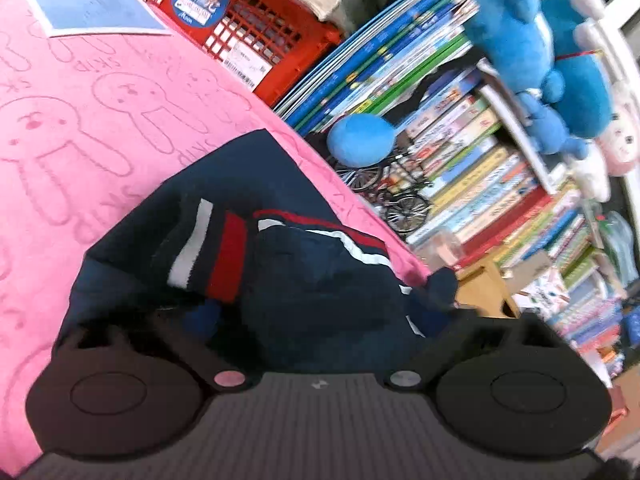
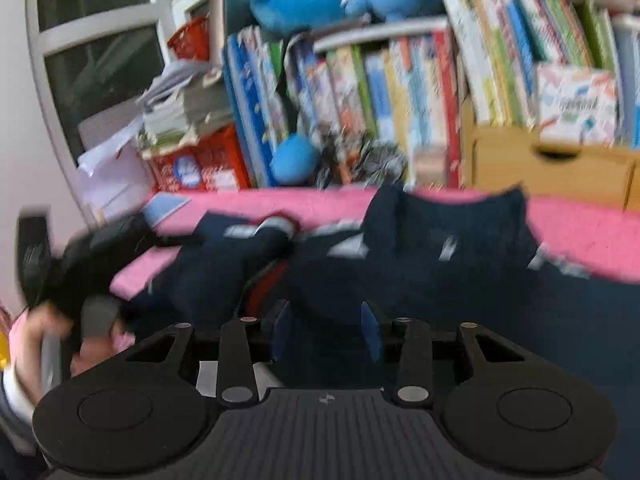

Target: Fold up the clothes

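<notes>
The dark navy knit garment with red and white stripes (image 1: 248,248) lies bunched on the pink rabbit-embossed towel (image 1: 80,120) covering the counter, ready for folding, cloth between the right gripper's (image 2: 326,332) parted blue pads without visible pinching, while the left gripper's (image 1: 320,320) grip I cannot tell

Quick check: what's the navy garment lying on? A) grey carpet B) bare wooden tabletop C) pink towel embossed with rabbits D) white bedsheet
C: in the left wrist view the navy garment, with its red and white stripes, lies on the pink towel embossed with rabbit outlines.
</notes>
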A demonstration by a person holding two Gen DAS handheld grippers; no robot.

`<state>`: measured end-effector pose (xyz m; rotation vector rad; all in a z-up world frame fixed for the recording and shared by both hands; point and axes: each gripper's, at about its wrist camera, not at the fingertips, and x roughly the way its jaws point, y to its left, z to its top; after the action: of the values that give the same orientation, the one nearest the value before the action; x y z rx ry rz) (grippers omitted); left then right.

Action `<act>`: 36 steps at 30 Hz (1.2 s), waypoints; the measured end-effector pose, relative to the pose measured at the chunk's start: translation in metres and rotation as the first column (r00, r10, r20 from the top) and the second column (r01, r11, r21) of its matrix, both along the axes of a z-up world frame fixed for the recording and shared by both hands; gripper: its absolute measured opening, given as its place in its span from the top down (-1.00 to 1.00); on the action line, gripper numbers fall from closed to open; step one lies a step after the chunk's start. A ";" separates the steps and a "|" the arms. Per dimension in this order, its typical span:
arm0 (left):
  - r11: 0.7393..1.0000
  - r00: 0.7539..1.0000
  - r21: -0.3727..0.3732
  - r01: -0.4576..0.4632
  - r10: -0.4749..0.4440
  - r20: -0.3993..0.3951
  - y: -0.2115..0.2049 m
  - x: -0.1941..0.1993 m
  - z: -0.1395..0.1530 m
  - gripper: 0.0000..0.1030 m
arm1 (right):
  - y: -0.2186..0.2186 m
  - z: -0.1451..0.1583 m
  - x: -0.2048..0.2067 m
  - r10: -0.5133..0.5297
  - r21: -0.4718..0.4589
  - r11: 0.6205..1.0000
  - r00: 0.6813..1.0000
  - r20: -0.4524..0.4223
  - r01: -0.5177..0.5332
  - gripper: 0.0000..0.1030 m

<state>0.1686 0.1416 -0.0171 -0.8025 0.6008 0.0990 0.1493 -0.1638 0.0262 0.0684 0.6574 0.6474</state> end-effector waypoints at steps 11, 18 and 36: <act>0.983 0.960 0.079 -0.164 0.141 0.241 0.075 -0.042 0.078 0.67 | 0.045 -0.024 0.006 0.107 -0.094 0.990 0.994 0.008 -0.106 0.00; 0.954 0.887 0.154 -0.258 0.170 0.429 0.121 -0.065 0.176 0.67 | 0.119 -0.025 0.047 0.174 -0.115 0.978 0.984 -0.038 -0.177 -0.07; 0.909 0.886 0.345 -0.234 0.053 0.461 0.133 -0.065 0.199 0.67 | 0.117 -0.026 0.090 0.177 -0.169 0.967 0.981 -0.083 -0.189 0.14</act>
<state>0.1039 0.2744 0.1820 -0.4507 0.0735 0.1646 0.2391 -0.0463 0.0003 -0.1372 0.7904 0.7639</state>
